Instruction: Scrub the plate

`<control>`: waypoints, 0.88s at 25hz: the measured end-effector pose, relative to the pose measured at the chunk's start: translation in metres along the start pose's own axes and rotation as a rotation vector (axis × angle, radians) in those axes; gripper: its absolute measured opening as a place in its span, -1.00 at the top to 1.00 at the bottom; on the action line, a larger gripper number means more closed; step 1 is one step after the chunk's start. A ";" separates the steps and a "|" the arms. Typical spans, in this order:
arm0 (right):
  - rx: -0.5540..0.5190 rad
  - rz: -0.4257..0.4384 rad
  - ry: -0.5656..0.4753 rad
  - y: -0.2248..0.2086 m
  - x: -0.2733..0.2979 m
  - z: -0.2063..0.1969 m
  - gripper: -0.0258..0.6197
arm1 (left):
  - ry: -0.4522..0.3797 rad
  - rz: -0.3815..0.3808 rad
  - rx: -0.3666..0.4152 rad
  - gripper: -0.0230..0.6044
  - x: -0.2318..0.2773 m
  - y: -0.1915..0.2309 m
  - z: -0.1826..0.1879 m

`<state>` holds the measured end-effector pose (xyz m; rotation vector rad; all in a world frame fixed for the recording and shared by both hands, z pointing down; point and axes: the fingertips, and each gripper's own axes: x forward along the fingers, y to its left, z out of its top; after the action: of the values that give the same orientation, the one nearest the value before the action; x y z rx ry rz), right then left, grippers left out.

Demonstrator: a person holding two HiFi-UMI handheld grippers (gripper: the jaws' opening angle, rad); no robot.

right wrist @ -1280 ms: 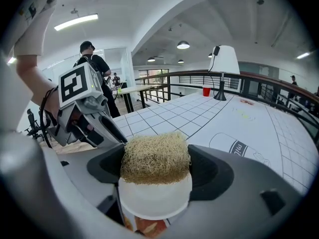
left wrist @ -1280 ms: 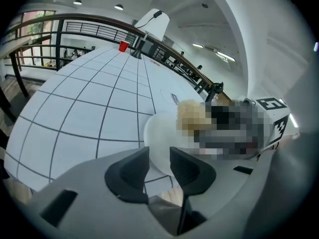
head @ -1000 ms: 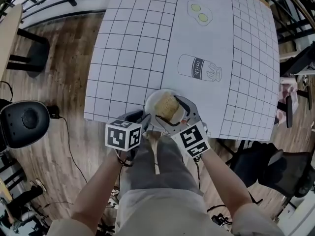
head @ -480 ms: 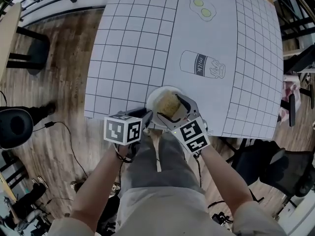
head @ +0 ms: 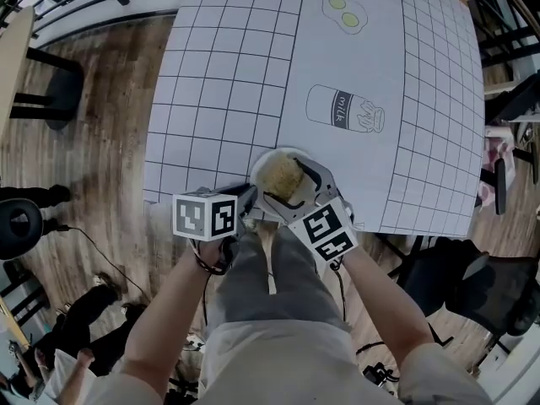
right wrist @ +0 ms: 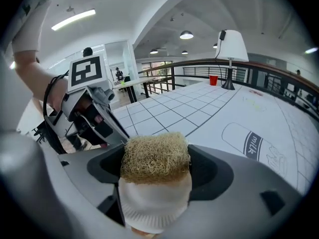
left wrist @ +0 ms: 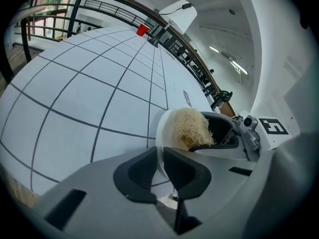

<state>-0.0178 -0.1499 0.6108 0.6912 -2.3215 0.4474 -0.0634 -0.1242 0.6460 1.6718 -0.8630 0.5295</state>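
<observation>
- The left gripper point(left wrist: 160, 166) is working closest to the person, at the near edge of the desk point(head: 219, 83). Its jaws have just been closing and are now standing only a sliver apart.
- Those jaws are pinching the near rim of the plate point(left wrist: 162, 128). The thin white edge is running up through the narrow gap between the two dark pads.
- The plate is sitting at the desk's near edge, about midway along it, with one gripper on each side of it.
- The right gripper point(right wrist: 155, 166) is reaching in from the plate's right side. Its jaws are standing fairly wide and clamping a scrubber point(right wrist: 155, 156), a tan wad of wiry fibre that is filling the space from pad to pad.
- The scrubber is resting over the middle of the plate, and the white plate is showing directly beneath it in the right gripper view.
- The two grippers are sitting near each other, their marker cubes side by side just off the desk's near edge, above the person's lap.
- Beyond the plate, a milk carton drawing point(head: 342, 108) is showing on the desk's white sheet.
- Farther on, toward the far edge, a drawing of two eggs point(head: 344, 11) is lying on the sheet.
- At the far edge, a red cup point(right wrist: 213, 79) is standing just beside a lamp point(right wrist: 232, 49).
</observation>
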 end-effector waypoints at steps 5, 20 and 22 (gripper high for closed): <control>-0.129 0.062 0.023 0.008 0.011 0.011 -0.24 | -0.005 0.007 0.006 0.76 0.000 -0.001 0.001; -0.276 0.056 0.139 0.010 0.018 -0.003 -0.24 | -0.037 0.006 -0.047 0.77 -0.003 0.002 0.001; -0.257 0.041 0.146 0.005 0.016 -0.008 -0.24 | -0.034 0.007 -0.041 0.77 -0.003 0.002 0.001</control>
<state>-0.0270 -0.1482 0.6265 0.4712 -2.2068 0.2045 -0.0671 -0.1247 0.6447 1.6453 -0.8991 0.4866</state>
